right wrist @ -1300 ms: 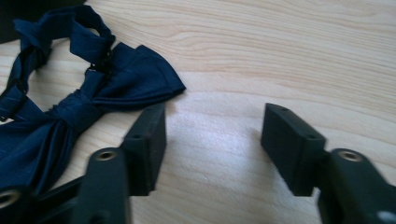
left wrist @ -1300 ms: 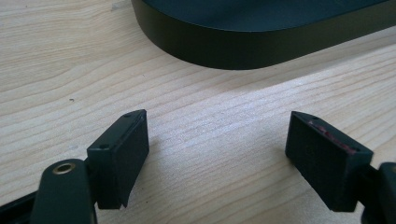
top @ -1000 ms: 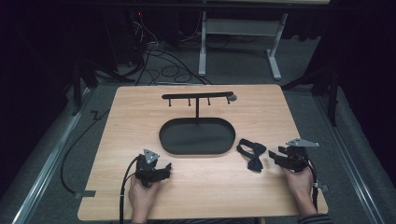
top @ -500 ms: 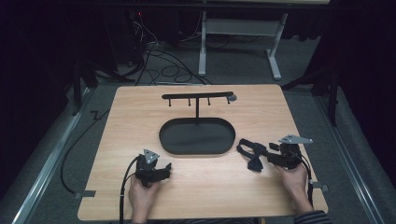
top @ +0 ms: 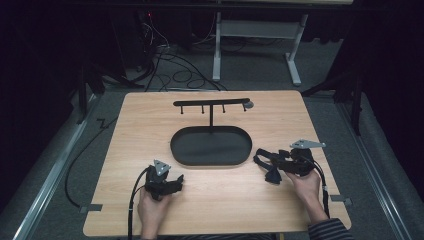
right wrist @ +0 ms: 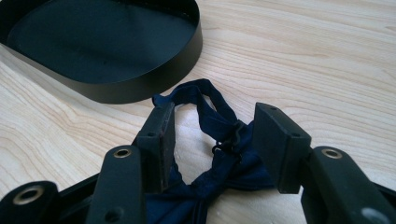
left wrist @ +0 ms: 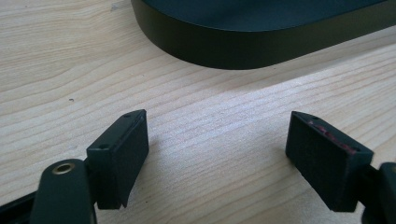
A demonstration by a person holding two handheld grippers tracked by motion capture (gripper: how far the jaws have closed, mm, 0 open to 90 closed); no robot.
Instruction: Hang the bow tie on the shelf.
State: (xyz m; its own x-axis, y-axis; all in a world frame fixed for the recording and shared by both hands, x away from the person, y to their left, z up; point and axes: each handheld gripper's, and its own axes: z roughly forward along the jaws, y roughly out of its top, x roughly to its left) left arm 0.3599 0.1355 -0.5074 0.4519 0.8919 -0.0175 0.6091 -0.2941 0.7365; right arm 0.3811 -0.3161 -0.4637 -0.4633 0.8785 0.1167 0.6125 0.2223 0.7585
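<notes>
Bare wood runs from the left edge of the table (top: 115, 150) to your left gripper (top: 176, 181), which sits low near the front edge in your left hand (top: 150, 210), well short of the oval black tray (top: 210, 159). Its jaws stand wide apart with only tabletop between them, and the tray's curved wall lies just ahead in the left gripper view. Behind the tray a T-shaped black stand (top: 211, 105) rises, with open board on both sides of it. Right of the tray, close to its rounded end but not touching it, lies the dark blue bow tie (right wrist: 210, 116) with its strap looped toward the tray. Your right gripper (right wrist: 212, 135) reaches in from the right, released, its jaws straddling the tie's strap without pinching it. Your right hand (top: 302, 186) rests near the table's right front corner.
</notes>
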